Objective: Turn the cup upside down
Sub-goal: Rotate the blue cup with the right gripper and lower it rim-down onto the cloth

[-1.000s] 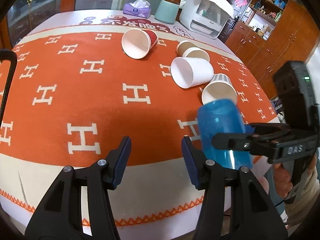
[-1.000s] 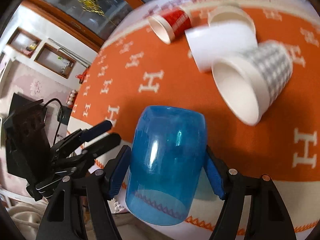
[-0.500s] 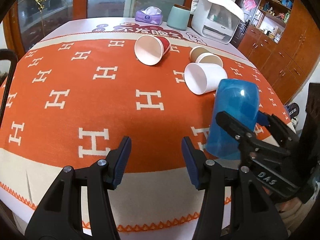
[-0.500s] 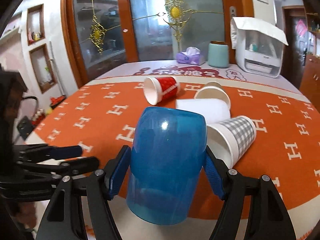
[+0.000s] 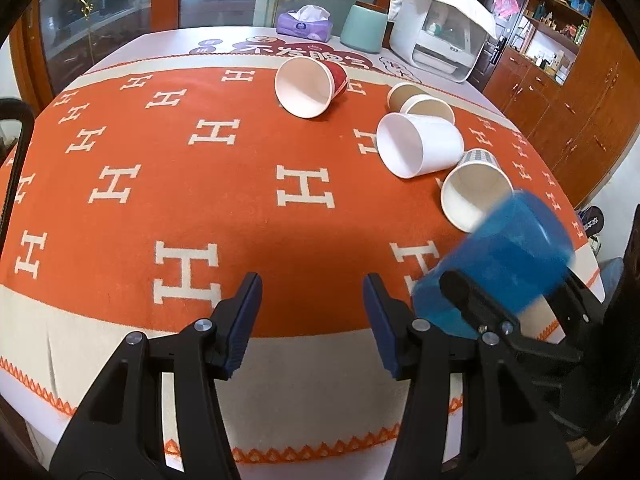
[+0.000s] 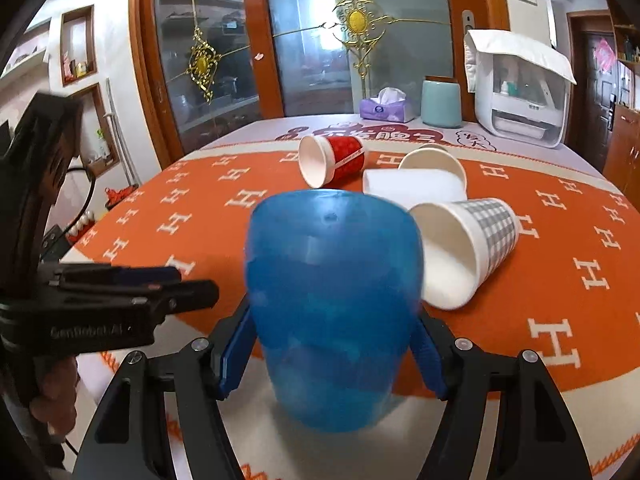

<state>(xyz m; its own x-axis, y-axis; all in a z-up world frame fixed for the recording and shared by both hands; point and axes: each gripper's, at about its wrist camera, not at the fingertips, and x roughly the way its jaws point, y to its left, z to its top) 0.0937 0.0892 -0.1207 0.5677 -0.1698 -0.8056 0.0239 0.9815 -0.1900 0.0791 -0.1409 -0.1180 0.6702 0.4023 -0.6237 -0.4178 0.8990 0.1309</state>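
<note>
Plastic, I judge: the blue translucent cup [image 6: 334, 300] looks light, stiff and slick, so I grip mid-wall. My right gripper [image 6: 334, 354] clamps it base-up over the orange tablecloth [image 5: 168, 208] at 6 o'clock; my left gripper [image 5: 312, 320] gapes wide, holding nothing.
</note>
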